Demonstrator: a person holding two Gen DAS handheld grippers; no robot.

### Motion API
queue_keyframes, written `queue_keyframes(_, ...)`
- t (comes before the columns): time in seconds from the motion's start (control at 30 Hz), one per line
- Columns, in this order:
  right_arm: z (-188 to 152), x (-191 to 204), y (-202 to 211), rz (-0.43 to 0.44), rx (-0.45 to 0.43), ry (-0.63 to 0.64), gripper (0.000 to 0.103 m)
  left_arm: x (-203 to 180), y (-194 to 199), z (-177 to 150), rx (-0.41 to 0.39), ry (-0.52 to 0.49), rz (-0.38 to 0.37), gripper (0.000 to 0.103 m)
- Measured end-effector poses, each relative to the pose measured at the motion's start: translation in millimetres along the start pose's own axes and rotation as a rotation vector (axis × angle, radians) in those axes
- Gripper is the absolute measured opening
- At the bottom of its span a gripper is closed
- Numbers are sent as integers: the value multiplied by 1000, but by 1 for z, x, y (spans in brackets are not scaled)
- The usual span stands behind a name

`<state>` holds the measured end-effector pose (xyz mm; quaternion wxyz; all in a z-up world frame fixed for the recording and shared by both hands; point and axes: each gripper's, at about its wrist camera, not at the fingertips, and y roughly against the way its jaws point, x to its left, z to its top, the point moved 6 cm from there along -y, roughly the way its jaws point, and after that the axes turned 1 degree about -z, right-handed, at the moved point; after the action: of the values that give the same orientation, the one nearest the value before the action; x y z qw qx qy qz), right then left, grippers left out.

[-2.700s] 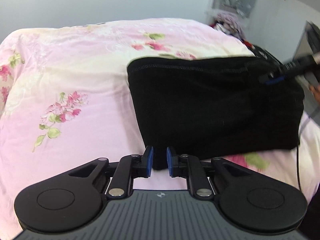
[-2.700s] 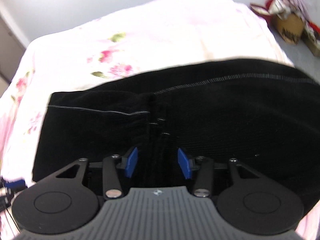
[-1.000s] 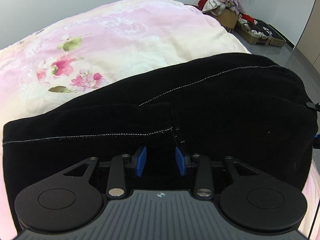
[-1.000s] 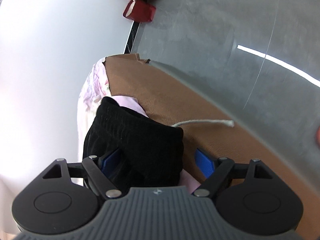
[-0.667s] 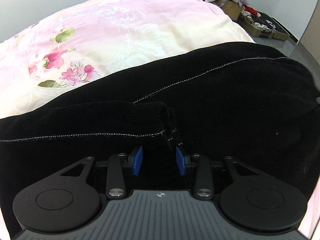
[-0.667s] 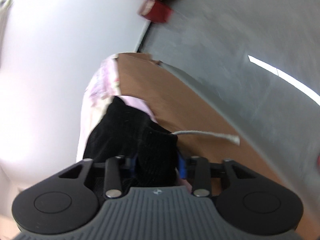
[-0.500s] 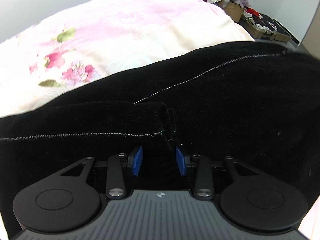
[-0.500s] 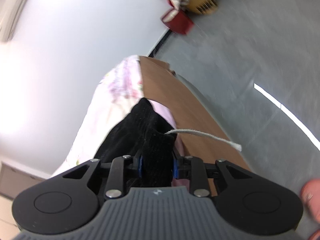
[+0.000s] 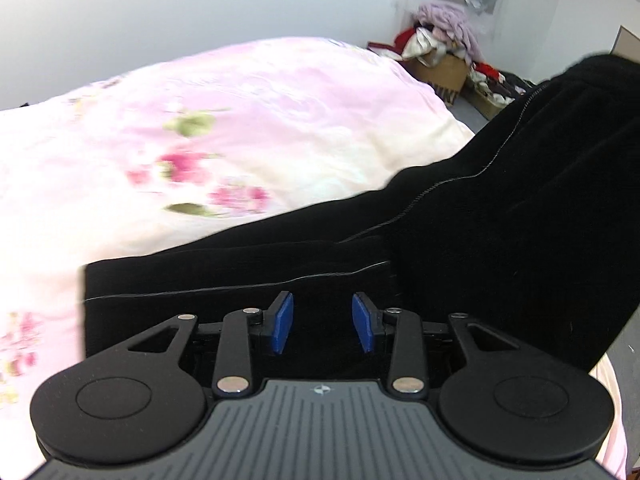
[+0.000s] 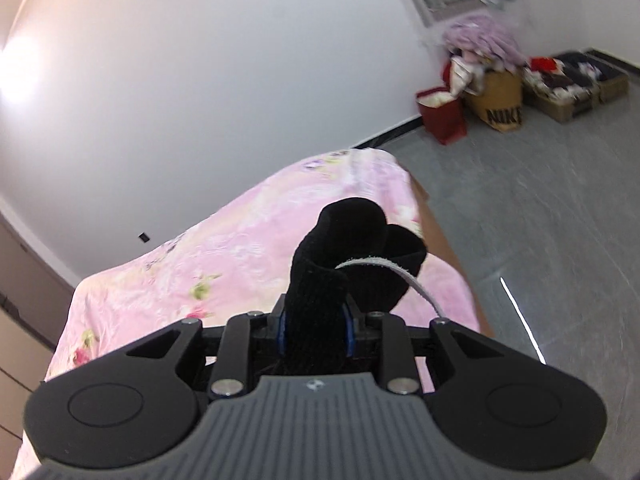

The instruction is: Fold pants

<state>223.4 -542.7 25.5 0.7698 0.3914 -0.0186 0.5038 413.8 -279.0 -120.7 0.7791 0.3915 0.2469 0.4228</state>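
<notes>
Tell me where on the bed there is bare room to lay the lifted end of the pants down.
Bare room: the pink floral bedspread between the black pants and the wall, up to the bed's far corner. Crowded: the near right side, where the pants lie heaped, the right gripper holding one end raised; the left gripper hovers open over the hem.

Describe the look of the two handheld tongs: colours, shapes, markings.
Both match. The left tongs and right tongs have a grey ribbed body with a small round emblem, two black round-lobed plates, black link arms with silver pins, and blue pads on the fingertips. No cables or sleeves show.
</notes>
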Motion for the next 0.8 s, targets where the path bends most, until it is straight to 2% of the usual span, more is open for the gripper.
queue_keyframes(0.23,-12,139,-14,49,6,174,21,69,46,-33,-43,60,37,42)
queue_keyframes(0.4,-46,232,-45,77,42,301,21,117,65,-53,-67,130,48,42)
queue_keyframes(0.5,-84,281,-68,104,92,385,21,148,73,-64,-80,176,48,42)
queue_keyframes(0.63,-150,331,-112,126,187,517,21,185,74,-85,-78,233,51,42)
queue_keyframes(0.8,-241,332,-186,132,351,611,21,218,71,-105,-81,285,19,41)
